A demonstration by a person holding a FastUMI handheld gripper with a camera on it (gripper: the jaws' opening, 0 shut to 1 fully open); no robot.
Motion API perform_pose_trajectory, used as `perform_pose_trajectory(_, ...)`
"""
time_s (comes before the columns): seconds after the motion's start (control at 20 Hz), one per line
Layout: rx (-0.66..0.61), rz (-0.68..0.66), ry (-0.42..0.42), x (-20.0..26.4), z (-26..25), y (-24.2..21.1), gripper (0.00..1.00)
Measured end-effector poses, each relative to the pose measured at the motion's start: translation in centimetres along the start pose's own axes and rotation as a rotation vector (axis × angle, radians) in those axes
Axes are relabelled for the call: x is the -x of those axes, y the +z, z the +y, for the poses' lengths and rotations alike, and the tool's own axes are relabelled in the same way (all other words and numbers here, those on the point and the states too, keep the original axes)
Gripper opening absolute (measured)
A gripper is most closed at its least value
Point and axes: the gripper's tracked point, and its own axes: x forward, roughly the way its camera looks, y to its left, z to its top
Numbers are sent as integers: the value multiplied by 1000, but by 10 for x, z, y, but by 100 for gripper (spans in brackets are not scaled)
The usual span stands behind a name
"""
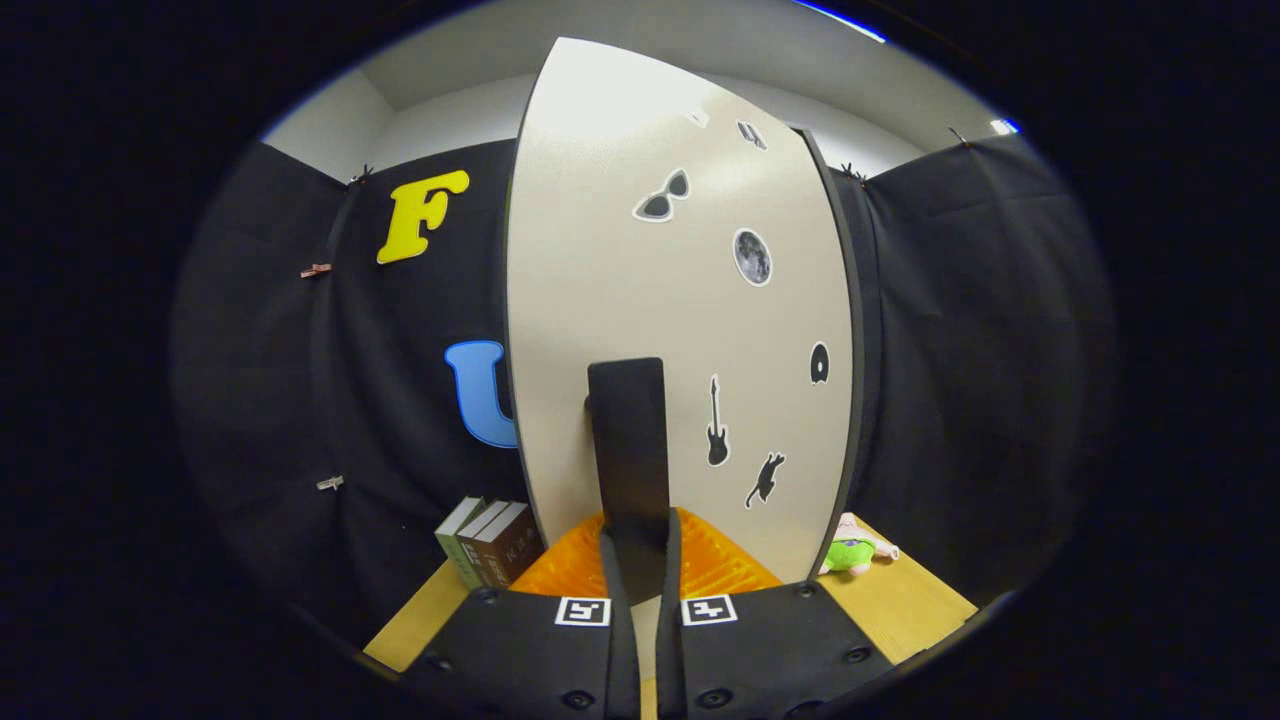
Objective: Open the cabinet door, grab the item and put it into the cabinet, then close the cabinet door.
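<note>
Gripper view: gripper [640, 535] fingers closed narrow, clamped on black handle [628, 440] of cabinet door [620, 290]. Door upright, pale, stickered, directly ahead. Green plush toy [852, 552] on wooden table [900, 600], beyond door's right edge. Books [488, 540] standing left of door.

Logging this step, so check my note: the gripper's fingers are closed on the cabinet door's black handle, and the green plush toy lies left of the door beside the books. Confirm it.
One thing is wrong. In the gripper view the green plush toy lies right of the cabinet door, on the table, away from the books on the left. The gripper does look closed on the black handle.
</note>
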Motion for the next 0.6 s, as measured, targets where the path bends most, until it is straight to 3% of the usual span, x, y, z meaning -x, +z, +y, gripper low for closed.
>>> perform_pose_trajectory(0.4,59,14,254,32,-35,2,11)
perform_pose_trajectory(0.6,41,2,300,48,-65,7,11)
